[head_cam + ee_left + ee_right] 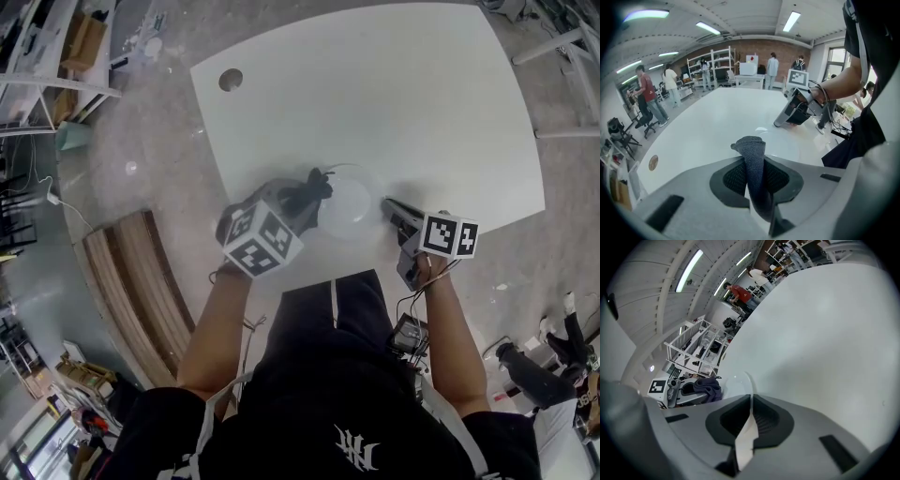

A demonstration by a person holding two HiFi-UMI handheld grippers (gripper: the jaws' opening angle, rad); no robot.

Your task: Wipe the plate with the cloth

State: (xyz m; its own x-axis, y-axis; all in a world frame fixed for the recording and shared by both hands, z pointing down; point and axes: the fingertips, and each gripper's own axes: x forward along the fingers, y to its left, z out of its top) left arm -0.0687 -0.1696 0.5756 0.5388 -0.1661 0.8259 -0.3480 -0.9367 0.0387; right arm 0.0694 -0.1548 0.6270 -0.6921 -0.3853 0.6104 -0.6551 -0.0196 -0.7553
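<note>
A white plate (pixel 349 204) lies near the front edge of the white table (pixel 375 94). My right gripper (pixel 386 203) is shut on the plate's right rim; the rim (pixel 746 385) runs between its pads in the right gripper view. My left gripper (pixel 309 199) is shut on a dark grey cloth (pixel 317 186), which bunches up between its pads (pixel 752 154) and hangs at the plate's left edge. From the right gripper view the cloth (pixel 707 387) sits in the left gripper just beyond the plate. The plate (pixel 787 150) shows faintly ahead of the cloth in the left gripper view.
A round cable hole (pixel 230 80) sits at the table's far left corner. A wooden bench (pixel 131 291) stands on the floor to the left. Shelves (pixel 715 63) and several people (pixel 647 96) are in the room behind.
</note>
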